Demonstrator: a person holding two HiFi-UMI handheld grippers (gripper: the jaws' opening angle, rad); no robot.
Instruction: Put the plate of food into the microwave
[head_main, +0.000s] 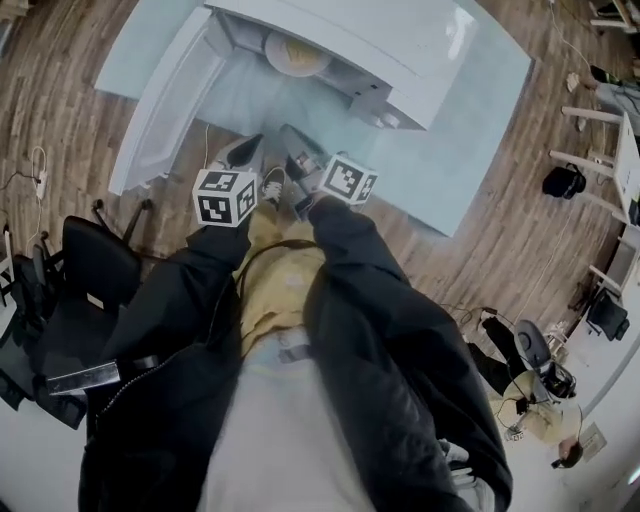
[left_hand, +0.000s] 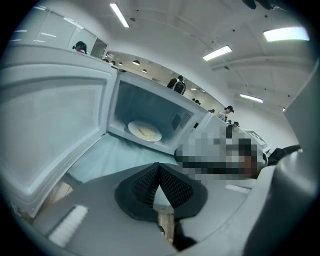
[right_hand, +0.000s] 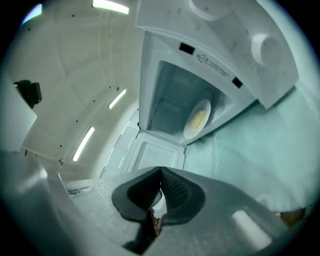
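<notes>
Microwave (head_main: 390, 40) with door (head_main: 165, 105) open, plate of yellow food (head_main: 296, 52) inside

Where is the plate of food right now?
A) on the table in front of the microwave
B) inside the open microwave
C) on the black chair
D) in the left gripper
B: the plate of food lies inside the microwave, whose door is swung open. The left gripper and the right gripper are both shut with nothing between their jaws.
</notes>
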